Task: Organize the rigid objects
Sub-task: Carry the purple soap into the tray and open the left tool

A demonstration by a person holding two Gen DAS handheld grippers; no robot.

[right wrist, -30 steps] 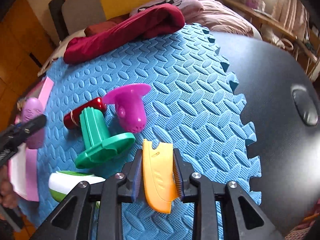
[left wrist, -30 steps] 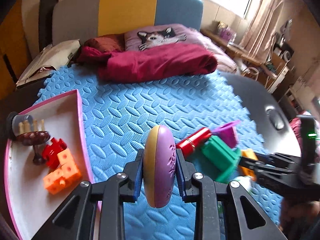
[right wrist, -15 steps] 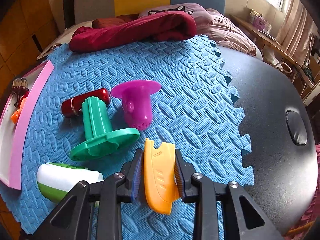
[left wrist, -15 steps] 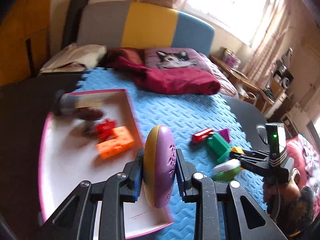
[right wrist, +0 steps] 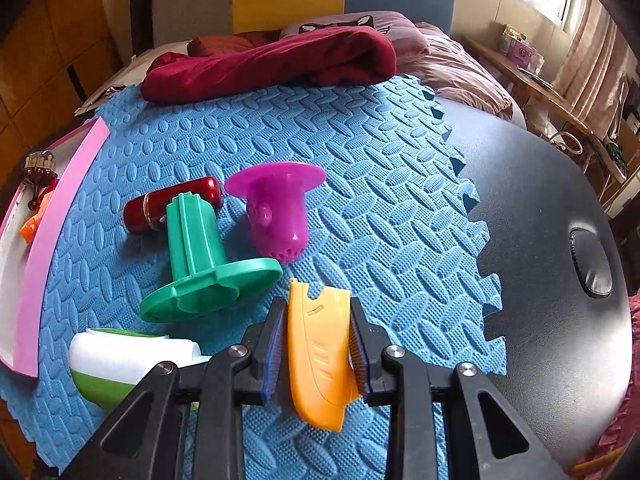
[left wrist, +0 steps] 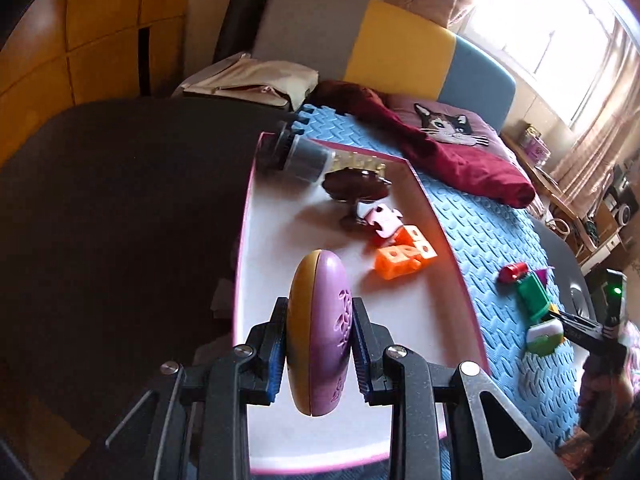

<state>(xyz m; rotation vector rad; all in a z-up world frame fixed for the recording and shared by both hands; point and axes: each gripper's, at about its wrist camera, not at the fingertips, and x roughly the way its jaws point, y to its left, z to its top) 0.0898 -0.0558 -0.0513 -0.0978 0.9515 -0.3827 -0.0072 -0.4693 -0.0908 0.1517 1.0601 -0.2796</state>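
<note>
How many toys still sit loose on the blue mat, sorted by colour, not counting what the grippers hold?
Red: 1, the capsule
Green: 1, the flanged spool
Magenta: 1, the strainer cup
White and green: 1, the rounded case
Total: 4 on the blue foam mat
</note>
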